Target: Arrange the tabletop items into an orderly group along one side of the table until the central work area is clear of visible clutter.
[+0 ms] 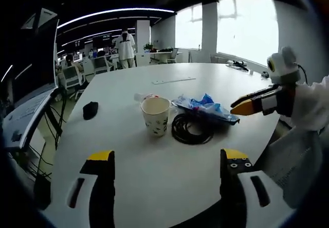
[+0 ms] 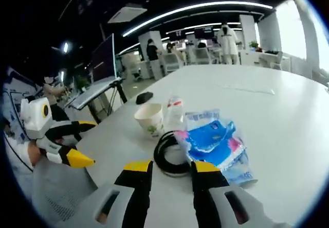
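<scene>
**Approach phase: items not yet gathered, both grippers empty**

The clutter lies in a loose cluster on the white round-edged surface [image 1: 169, 181], set back from the near edge where I stand. The cluster consists of a white paper cup with a dark leaf print [image 1: 155, 116], a coil of black cable [image 1: 192, 128] just beside the cup, and a crumpled blue-and-white plastic packet [image 1: 206, 107] that touches or overlaps the coil on its far side. A small white wrapper or bottle sits directly behind the cup; I cannot tell which. A small black object [image 1: 90, 109] lies well apart, toward the left edge. A flat white strip [image 1: 174, 80] lies further back, toward the far edge.

My left gripper [image 1: 165, 158] has its jaws spread wide and holds nothing. My right gripper [image 2: 167, 167] has its jaws a narrow gap apart, also empty, pointed at the coil [image 2: 169, 153] and the packet [image 2: 215, 138].

Judgement: no item is grouped yet. The next move calls for closing the right gripper on the coil or packet, low to the surface, without tipping the cup [image 2: 149, 118] beside it.
</scene>
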Available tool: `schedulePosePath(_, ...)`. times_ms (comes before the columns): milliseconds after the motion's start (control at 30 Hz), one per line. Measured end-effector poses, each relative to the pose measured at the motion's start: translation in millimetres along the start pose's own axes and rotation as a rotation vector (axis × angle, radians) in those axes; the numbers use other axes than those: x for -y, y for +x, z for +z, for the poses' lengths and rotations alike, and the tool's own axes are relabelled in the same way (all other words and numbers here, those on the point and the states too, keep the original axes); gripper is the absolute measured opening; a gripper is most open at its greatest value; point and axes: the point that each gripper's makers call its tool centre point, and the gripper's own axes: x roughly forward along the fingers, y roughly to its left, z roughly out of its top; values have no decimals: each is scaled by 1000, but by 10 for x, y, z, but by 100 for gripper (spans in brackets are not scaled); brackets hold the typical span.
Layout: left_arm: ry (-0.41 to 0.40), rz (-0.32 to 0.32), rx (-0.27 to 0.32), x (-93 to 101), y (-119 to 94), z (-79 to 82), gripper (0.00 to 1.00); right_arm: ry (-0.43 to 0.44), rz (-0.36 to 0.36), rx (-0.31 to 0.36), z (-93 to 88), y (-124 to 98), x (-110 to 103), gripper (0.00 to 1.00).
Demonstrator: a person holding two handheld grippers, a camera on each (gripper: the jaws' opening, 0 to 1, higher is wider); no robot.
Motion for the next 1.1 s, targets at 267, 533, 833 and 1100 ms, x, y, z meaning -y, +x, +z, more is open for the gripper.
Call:
schedulePosePath(267, 6, -13, 9, 24, -3, 8, 87, 37, 96, 13, 449, 315, -29, 33)
schedulePosePath(533, 18, -27, 8, 61, -1, 6, 84, 69, 148, -53, 736, 673, -43, 47)
schedulePosePath(833, 18, -18, 6, 23, -15, -3, 82, 44, 122, -159, 860, 1031, 30, 50)
schedulePosePath(1100, 24, -15, -6, 16, -5, -22, 80, 111, 112, -223, 891, 1306, 73, 50)
